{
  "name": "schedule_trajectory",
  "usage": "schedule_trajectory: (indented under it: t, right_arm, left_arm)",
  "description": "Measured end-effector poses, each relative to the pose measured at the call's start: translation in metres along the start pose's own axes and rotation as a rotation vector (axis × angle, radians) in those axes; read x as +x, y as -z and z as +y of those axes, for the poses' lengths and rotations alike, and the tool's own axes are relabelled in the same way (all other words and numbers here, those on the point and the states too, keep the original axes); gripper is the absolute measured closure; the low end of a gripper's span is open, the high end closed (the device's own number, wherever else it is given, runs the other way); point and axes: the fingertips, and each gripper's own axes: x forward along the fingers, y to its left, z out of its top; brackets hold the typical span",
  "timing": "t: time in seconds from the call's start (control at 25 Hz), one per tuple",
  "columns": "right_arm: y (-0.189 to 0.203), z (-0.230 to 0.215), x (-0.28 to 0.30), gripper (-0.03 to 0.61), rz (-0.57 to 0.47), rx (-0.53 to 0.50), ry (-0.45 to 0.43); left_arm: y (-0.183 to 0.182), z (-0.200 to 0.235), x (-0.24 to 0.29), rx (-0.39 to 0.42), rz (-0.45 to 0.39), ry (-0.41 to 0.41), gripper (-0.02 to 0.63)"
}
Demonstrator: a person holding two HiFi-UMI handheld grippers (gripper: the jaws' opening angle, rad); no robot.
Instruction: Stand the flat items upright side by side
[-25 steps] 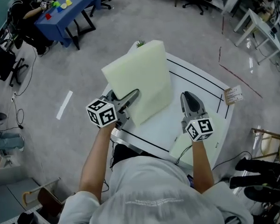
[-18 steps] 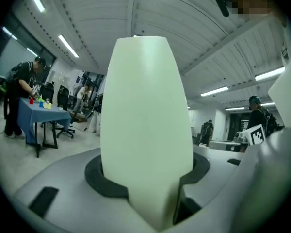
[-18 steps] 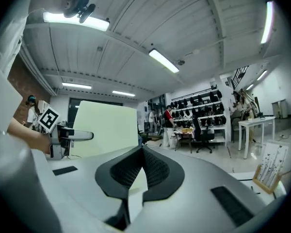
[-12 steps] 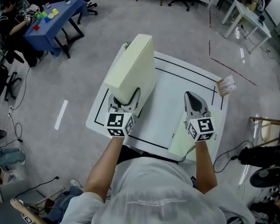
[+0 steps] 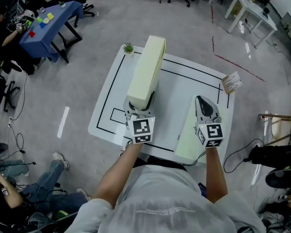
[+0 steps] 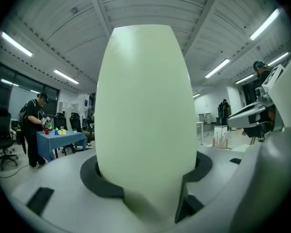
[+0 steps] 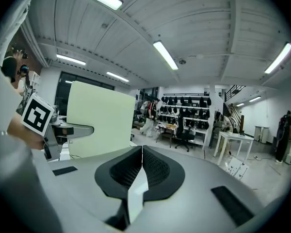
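A thick pale green foam slab stands on its edge on the white table, running away from me. My left gripper is shut on its near end; its jaws have just been opening, with the slab still filling the gap between them. A second pale slab lies flat at the table's front right. My right gripper hovers over that slab's far end, shut with nothing in it. In the right gripper view the upright slab is at the left.
A small potted plant sits at the table's far left corner and a card stand at its right edge. Black lines mark the tabletop. A blue table with people stands far left; chairs and cables lie at the right.
My left gripper has rolled and moved right, bringing the slab from a leaning, face-up pose to standing on edge. My right gripper has shifted slightly and stays shut.
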Motion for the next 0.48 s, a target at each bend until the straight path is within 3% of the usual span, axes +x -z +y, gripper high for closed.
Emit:
schedule_trajectory:
  t: [0.32,0.48]
  right_arm:
    - [-0.004,-0.003,-0.016,0.548,0.007,0.048,-0.007]
    - [-0.005,-0.007,-0.032,0.546,0.010,0.074,0.012]
  left_arm:
    - [0.003,-0.019,0.005,-0.056,0.109,0.003,0.287]
    - [0.006,-0.013,0.001,-0.184,0.114,0.034,0.250]
